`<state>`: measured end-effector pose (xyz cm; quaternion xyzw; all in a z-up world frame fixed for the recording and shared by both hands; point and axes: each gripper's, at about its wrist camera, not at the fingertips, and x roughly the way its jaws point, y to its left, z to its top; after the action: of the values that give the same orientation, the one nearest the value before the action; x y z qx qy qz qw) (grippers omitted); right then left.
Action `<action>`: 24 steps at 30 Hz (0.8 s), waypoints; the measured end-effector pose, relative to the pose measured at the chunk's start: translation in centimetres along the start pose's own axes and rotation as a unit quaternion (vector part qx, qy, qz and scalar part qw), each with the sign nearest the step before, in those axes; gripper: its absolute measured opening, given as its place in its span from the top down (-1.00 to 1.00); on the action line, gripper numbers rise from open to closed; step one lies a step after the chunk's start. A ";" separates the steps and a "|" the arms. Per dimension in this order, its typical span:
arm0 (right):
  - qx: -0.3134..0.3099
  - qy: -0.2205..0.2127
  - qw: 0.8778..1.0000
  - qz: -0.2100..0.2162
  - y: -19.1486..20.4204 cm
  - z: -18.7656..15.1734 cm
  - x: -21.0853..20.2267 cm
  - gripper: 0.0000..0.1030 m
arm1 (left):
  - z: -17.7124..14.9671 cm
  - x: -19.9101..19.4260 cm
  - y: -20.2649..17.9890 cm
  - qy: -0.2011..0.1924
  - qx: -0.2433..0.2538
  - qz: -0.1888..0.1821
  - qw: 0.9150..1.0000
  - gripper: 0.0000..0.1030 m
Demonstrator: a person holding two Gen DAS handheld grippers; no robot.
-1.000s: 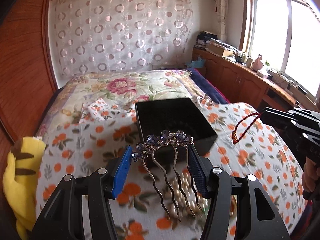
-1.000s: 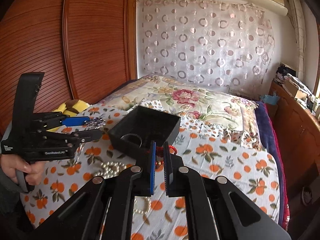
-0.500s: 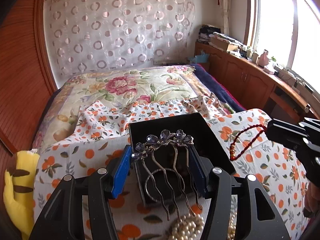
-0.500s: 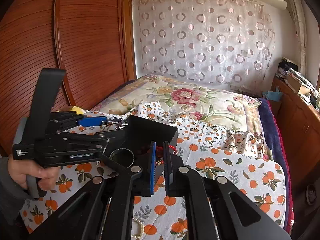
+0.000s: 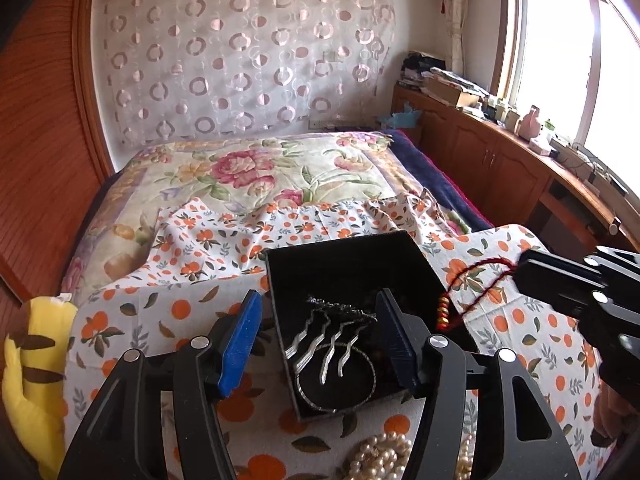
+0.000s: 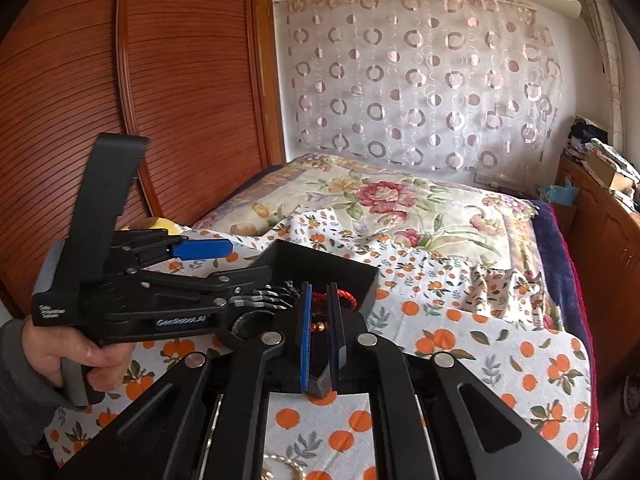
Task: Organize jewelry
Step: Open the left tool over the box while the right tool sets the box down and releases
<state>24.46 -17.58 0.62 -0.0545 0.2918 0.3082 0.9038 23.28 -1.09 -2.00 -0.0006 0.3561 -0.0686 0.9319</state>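
Note:
A black jewelry box (image 5: 352,272) sits open on the orange-print cloth. A silver hair comb (image 5: 328,336) lies inside it on a silver bangle (image 5: 360,396). My left gripper (image 5: 320,332) is open and empty over the box's near edge. My right gripper (image 6: 320,316) is shut on a red cord bracelet (image 6: 344,298) with beads; in the left wrist view the bracelet (image 5: 464,288) hangs by the box's right wall. The box also shows in the right wrist view (image 6: 320,264), with the left gripper (image 6: 256,272) above it.
A pearl necklace (image 5: 384,456) lies on the cloth in front of the box. A yellow plush toy (image 5: 32,380) sits at the bed's left edge. A wooden cabinet (image 5: 520,176) runs along the right, a wooden wardrobe (image 6: 160,100) along the left.
My left gripper moved forward over the box, opened and let go of the hair comb, which now lies in the box. My right gripper moved closer to the box with the bracelet.

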 end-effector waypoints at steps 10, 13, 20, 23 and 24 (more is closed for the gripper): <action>0.005 0.028 1.000 0.005 1.1 -0.8 2.5 0.67 | -3.0 -4.4 1.3 -0.020 0.002 0.001 1.000 -0.11; 0.000 0.029 1.000 0.002 1.2 -1.3 2.1 0.67 | -4.1 -5.4 1.7 -0.023 -0.002 -0.005 1.000 -0.12; -0.014 0.032 0.999 -0.007 1.8 -2.6 0.0 0.67 | -6.2 -6.7 1.7 -0.019 -0.001 -0.014 1.000 -0.14; -0.023 0.036 0.999 -0.005 2.4 -4.1 -1.1 0.67 | -7.1 -7.0 1.7 -0.019 -0.002 -0.019 1.000 -0.27; -0.022 0.039 0.999 -0.003 2.4 -4.5 -1.4 0.67 | -7.5 -7.0 1.7 -0.018 -0.002 -0.020 1.000 -0.27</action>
<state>19.93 -17.63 -2.15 -0.0874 0.3199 0.3100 0.8910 13.41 1.83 -3.03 -0.0110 0.3393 -0.0866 0.9366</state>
